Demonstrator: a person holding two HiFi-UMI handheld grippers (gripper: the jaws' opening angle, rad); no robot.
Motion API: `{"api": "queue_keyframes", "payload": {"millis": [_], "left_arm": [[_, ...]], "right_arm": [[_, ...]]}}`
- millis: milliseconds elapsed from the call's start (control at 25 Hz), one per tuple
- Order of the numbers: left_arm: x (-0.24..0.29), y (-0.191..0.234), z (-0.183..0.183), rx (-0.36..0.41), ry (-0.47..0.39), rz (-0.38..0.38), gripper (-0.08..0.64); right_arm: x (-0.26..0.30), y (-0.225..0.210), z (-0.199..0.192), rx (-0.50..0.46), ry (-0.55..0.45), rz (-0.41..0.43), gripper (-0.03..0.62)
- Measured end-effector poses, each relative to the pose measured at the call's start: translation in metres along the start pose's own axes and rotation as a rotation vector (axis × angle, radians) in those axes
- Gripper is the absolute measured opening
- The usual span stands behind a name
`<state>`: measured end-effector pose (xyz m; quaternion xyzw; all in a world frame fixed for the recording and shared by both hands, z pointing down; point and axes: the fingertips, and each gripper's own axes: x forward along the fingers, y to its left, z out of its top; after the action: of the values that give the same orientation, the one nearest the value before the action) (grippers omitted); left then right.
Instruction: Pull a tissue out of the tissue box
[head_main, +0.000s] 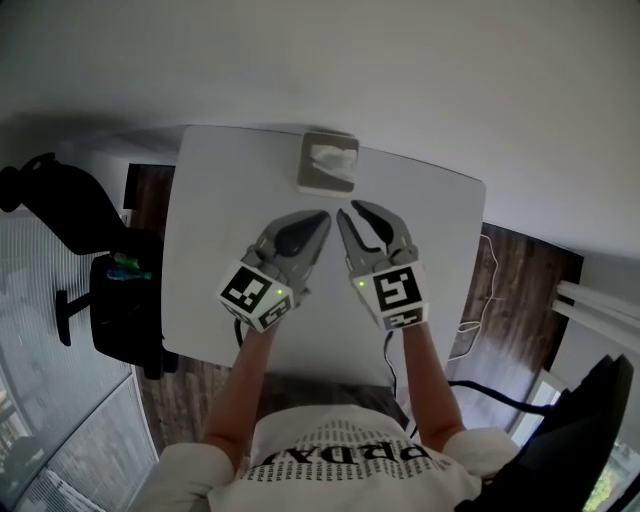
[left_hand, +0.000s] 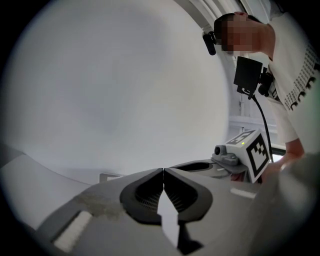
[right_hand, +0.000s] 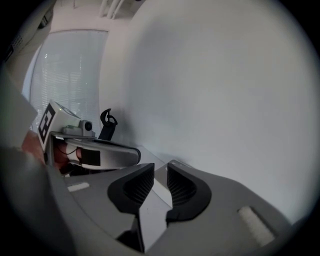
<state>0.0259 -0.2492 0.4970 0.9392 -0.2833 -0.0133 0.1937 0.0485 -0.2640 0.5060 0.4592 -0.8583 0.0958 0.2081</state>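
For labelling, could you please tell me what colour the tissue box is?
The tissue box is greyish beige, best seen in the head view.

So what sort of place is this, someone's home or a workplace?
Most likely an office or small workroom, though a home study can't be ruled out. There's a plain white table with a black office chair beside it, and slatted blinds over a large window.
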Motion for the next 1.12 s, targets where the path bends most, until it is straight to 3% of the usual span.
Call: {"api": "queue_keyframes", "payload": {"millis": [520,760,1120], "left_arm": [[0.015,0.049,-0.038,-0.045,0.028,0.04,-0.006],[0.022,0.057,-0.053,-0.069,0.038,0.042,-0.006],[0.028,0.069,-0.073,-0.097,0.049,0.04,-0.006]], "right_arm": [[0.05,-0.022,-0.031,0.019,0.045,-0.024,0.103],[0.066,-0.025,-0.043,-0.048,0.08,-0.037,0.127],[0.082,-0.032,-0.051,-0.06,0.085,-0.06,0.144]]}}
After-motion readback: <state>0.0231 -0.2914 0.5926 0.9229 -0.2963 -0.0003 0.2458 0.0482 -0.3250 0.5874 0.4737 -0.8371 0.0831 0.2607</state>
